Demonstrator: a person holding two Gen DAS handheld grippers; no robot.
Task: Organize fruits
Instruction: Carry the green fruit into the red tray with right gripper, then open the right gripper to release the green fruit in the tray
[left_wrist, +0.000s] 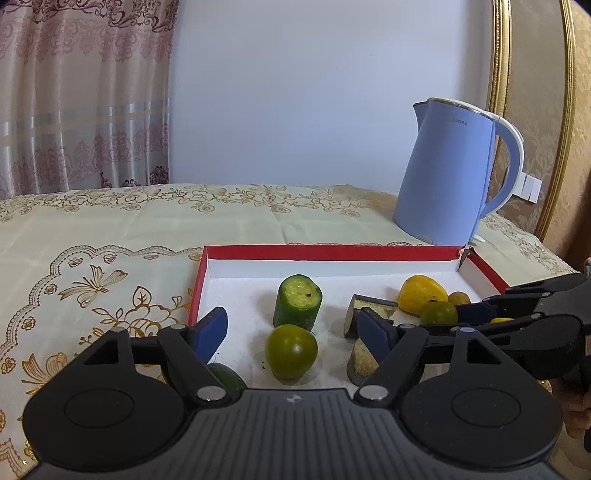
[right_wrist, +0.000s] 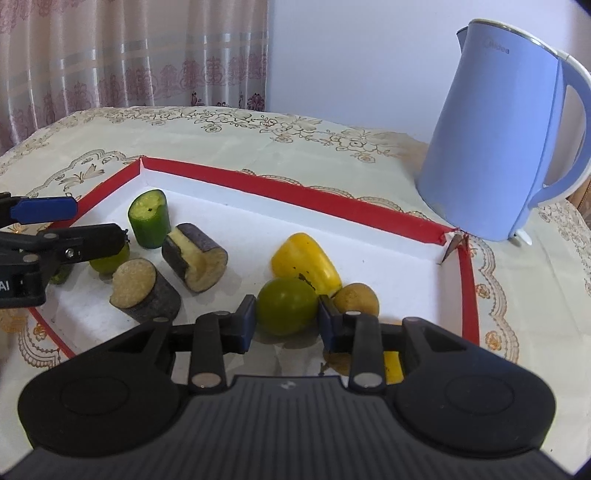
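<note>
Left gripper stands wide, pads touching nothing; a green tomato sits on the tray floor between its blue fingers, clear of both. Just beyond that tomato an upright cucumber piece stands cut face up. Under the left finger a second dark green piece shows only in part; what it is I cannot tell. By the right finger lie two eggplant pieces, one nearer, one farther. The red-rimmed tray holds all of these on a floral tablecloth. Right gripper is narrow, pads pressed on either side of another green tomato; whether it rests on the tray floor or is lifted I cannot tell. Just beyond this tomato lies a yellow pepper piece, touching it; right of the right pad sits a small yellowish round fruit. A further yellow piece shows under the right linkage. Far right, beyond the tray corner, a blue kettle stands upright.
</note>
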